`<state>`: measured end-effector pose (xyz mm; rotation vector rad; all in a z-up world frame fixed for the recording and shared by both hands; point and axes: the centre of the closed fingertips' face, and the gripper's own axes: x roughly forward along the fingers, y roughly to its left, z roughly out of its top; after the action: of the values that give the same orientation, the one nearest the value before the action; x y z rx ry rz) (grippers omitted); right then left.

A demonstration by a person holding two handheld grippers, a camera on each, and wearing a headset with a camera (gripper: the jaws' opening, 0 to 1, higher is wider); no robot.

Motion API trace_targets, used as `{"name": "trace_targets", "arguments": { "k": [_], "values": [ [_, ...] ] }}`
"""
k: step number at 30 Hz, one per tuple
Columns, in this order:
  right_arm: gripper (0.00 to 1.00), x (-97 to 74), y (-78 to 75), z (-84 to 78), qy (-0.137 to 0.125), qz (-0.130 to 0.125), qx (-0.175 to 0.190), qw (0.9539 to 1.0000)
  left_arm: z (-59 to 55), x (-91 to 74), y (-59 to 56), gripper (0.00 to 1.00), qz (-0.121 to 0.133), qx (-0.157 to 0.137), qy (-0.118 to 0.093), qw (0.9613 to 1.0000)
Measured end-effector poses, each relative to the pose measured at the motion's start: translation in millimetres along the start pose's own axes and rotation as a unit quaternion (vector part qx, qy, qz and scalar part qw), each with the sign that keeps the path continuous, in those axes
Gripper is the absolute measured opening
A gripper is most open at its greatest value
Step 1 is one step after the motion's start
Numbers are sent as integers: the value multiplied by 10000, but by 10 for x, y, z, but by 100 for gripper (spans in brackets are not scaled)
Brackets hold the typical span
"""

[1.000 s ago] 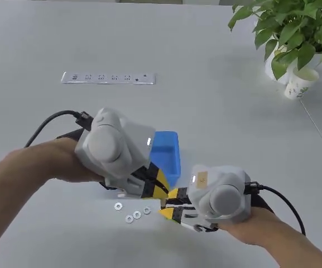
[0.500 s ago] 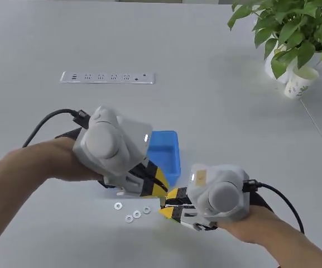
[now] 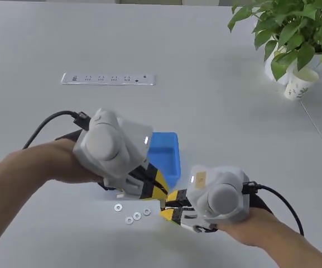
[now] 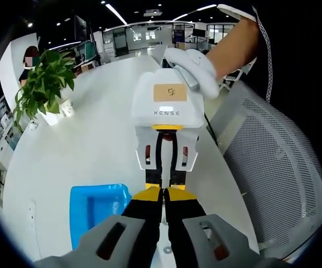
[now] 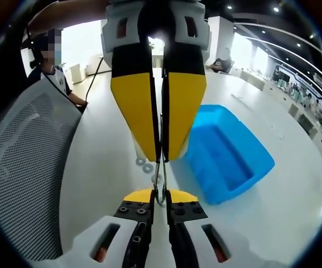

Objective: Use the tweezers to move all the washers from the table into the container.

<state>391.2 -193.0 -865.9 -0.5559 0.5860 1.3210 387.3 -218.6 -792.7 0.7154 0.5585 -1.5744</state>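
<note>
Head view: on a grey surface [image 3: 222, 100], the left gripper [image 3: 159, 188] and right gripper [image 3: 169, 204] meet tip to tip beside a blue container [image 3: 169, 153], with 4 washers [image 3: 137, 215] lying loose just left of them. Left gripper view: its own jaws are pressed narrow. Right gripper view: thin tweezers [image 5: 161, 167] run from the left gripper's closed yellow jaws into its own narrow jaws, pinched at both ends.
</note>
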Motion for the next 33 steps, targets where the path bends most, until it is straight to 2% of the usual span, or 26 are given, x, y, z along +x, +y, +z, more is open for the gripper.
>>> {"name": "trace_targets", "arguments": {
  "k": [7, 16, 25, 33],
  "values": [
    [10, -10, 17, 11, -6, 28, 0, 10000, 7, -17, -14, 5, -25, -5, 4, 10000],
    [10, -78, 16, 105, -27, 64, -40, 10000, 68, -120, -10, 5, -26, -27, -38, 10000],
    [10, -175, -37, 248, -37, 89, -122, 9999, 152, -274, 35, 5, 8, -63, -80, 9999],
    [10, -245, -123, 392, -125, 80, -82, 9999, 228, -407, 120, 5, 59, -16, -80, 9999]
  ]
}}
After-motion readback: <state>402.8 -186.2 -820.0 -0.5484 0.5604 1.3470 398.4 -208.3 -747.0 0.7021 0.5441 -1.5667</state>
